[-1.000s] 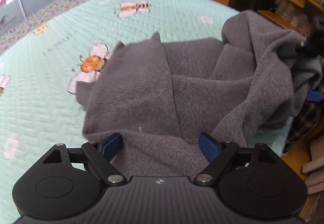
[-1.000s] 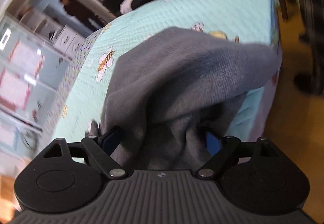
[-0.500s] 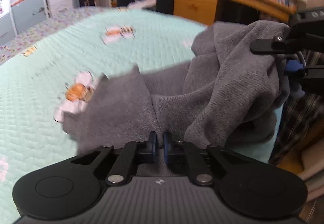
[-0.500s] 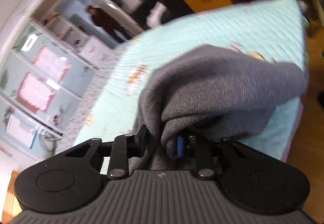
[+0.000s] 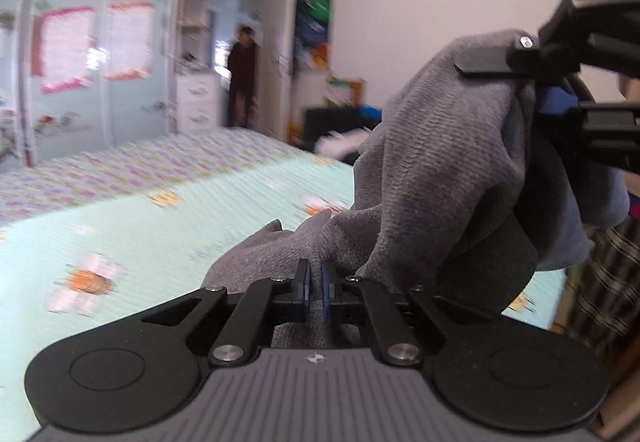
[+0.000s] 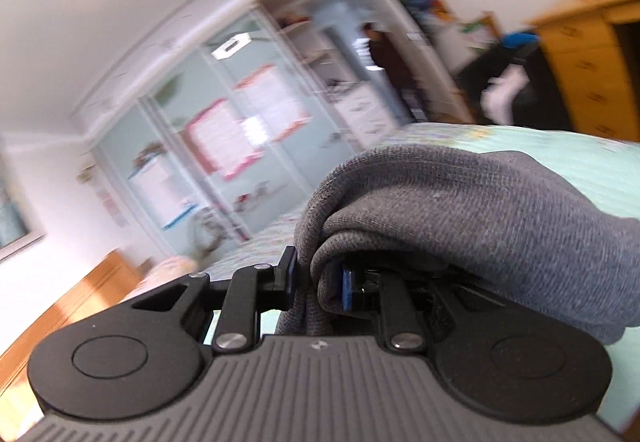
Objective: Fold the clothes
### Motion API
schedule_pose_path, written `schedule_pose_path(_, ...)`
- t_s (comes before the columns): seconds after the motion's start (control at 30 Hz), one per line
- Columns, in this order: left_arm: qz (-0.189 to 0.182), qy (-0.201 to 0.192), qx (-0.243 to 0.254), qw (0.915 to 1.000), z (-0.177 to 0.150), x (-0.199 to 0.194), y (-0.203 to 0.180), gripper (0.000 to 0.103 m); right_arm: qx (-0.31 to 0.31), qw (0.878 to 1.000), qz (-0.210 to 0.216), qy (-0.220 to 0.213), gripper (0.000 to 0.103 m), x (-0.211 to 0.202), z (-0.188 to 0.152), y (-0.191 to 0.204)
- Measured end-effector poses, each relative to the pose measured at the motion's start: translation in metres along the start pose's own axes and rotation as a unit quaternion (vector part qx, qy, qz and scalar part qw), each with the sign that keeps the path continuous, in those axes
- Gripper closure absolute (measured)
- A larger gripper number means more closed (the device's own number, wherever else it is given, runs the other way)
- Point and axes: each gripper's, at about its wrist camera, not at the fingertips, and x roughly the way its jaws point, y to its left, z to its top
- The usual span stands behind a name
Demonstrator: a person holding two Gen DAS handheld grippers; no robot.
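A grey knit sweater (image 5: 432,178) hangs lifted above the mint quilted bed (image 5: 168,242). My left gripper (image 5: 315,284) is shut on a thin fold of its edge, the blue pads nearly meeting. In the left wrist view the right gripper (image 5: 532,98) shows at the upper right, clamped on another part of the cloth. From the right wrist view, my right gripper (image 6: 318,282) is shut on a thick bunch of the same sweater (image 6: 480,218), which drapes over its right finger. The lower part of the garment is hidden.
The bed's floral border (image 5: 132,170) runs along the far side. Beyond it stand a pale wardrobe with pink posters (image 5: 96,46) and a person in dark clothes (image 5: 242,78) in a doorway. A wooden dresser (image 6: 588,62) is at the right.
Both grippers went from open around the sweater on the bed to shut on it. Both then rose and tilted up, carrying the cloth off the quilt.
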Motion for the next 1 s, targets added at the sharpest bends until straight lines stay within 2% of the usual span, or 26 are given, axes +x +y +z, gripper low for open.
schedule_pose_path(0.1, 0.051, -0.017, -0.007, 0.9985, 0.014, -0.031, 0.03, 0.098, -0.032, 0.998, 0.053, 0.013, 0.082, 0.013, 0.005, 0.049)
schedule_pose_path(0.2, 0.114, -0.029, -0.004, 0.9931, 0.025, -0.058, 0.059, 0.098, -0.058, 0.992, 0.104, 0.028, 0.082, 0.034, 0.005, 0.101)
schedule_pose_path(0.4, 0.234, -0.039, 0.001, 0.9713, 0.027, -0.113, 0.111, 0.098, -0.064, 0.976, 0.197, 0.07, 0.082, 0.066, -0.013, 0.18)
schedule_pose_path(0.5, 0.286, -0.033, -0.002, 0.9577, 0.023, -0.118, 0.13, 0.097, -0.065, 0.967, 0.227, 0.094, 0.082, 0.08, -0.033, 0.213)
schedule_pose_path(0.53, 0.3, -0.031, -0.004, 0.9536, 0.021, -0.117, 0.135, 0.097, -0.065, 0.966, 0.228, 0.103, 0.082, 0.086, -0.04, 0.22)
schedule_pose_path(0.57, 0.313, -0.03, -0.007, 0.9492, 0.019, -0.115, 0.14, 0.09, -0.072, 0.966, 0.216, 0.119, 0.081, 0.096, -0.05, 0.223)
schedule_pose_path(0.6, 0.325, -0.029, -0.011, 0.9453, 0.016, -0.117, 0.144, 0.071, -0.079, 0.966, 0.203, 0.136, 0.077, 0.107, -0.06, 0.226)
schedule_pose_path(0.67, 0.34, -0.028, -0.019, 0.9399, 0.007, -0.126, 0.15, 0.047, -0.093, 0.965, 0.178, 0.168, 0.069, 0.128, -0.079, 0.232)
schedule_pose_path(0.73, 0.341, -0.024, -0.025, 0.9394, -0.002, -0.135, 0.153, 0.045, -0.098, 0.962, 0.156, 0.202, 0.055, 0.142, -0.1, 0.231)
schedule_pose_path(0.8, 0.336, -0.017, -0.03, 0.9413, -0.009, -0.135, 0.157, 0.042, -0.095, 0.957, 0.138, 0.235, 0.053, 0.151, -0.121, 0.225)
schedule_pose_path(1.0, 0.329, 0.001, -0.045, 0.9433, -0.02, -0.129, 0.184, 0.034, -0.113, 0.956, 0.127, 0.24, 0.04, 0.142, -0.142, 0.225)
